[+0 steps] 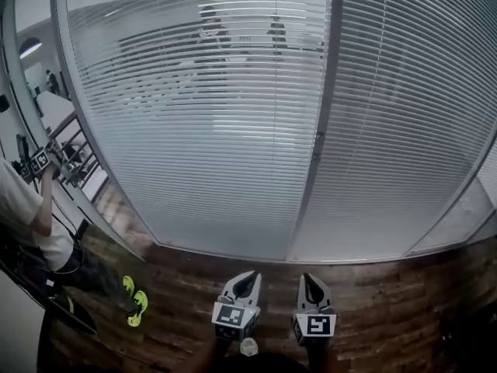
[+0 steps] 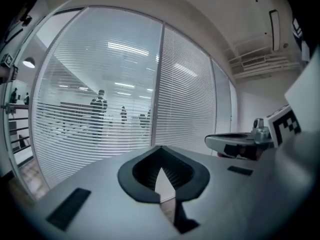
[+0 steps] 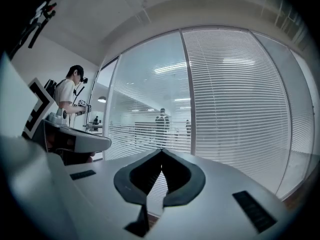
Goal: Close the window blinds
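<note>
Fingers of the left gripper (image 2: 161,148) are seen pressed tip to tip with nothing between them, and those of the right gripper (image 3: 161,151) are likewise closed and empty. Both are held side by side at the bottom centre of the head view, above the wooden floor (image 1: 380,309), pointed toward the glazing. The window blinds (image 1: 202,115) lie ahead and above, well apart from both, with slats running horizontally. In the left panel the slats are tilted open, so figures beyond are seen through; the right panel (image 1: 404,130) appears nearly shut. The left gripper is judged nearer the open panel. Whether a small fitting on the frame post (image 1: 320,92) is the control cannot be told.
</note>
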Tool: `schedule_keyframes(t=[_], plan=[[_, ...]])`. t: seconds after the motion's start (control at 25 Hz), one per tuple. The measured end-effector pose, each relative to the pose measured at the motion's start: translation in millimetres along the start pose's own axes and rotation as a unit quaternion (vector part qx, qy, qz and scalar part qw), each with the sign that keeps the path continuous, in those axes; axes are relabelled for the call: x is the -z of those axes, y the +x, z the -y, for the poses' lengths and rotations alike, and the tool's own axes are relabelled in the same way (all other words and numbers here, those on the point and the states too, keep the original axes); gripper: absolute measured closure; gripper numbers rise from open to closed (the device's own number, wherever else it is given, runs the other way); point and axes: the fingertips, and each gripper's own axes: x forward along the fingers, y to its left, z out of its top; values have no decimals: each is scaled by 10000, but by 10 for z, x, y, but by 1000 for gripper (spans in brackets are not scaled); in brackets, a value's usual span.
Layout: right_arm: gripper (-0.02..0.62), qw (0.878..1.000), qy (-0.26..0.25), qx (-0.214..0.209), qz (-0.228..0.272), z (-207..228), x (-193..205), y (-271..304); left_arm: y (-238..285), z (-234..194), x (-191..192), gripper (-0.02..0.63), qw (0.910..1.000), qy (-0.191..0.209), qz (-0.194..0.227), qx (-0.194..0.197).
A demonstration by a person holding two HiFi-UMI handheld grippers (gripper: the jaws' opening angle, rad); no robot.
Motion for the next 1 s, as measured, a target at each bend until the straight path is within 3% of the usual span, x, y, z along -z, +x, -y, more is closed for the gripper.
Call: schedule_keyframes(t=[0.24, 0.48, 0.72, 1.0], plan=[[592, 9998, 41, 155, -76, 127, 225, 462, 408, -324, 53, 606, 10000, 25, 5, -14], [592, 9998, 27, 176, -124, -90, 267, 334, 183, -412, 76, 606, 9999, -21, -152, 5], [592, 9998, 59, 194, -76, 346, 264, 901, 788, -532, 97, 606, 9999, -66, -134, -87], [592, 9998, 17, 151, 133, 455, 171, 1195, 986, -648, -117, 606, 9995, 28, -54, -302]])
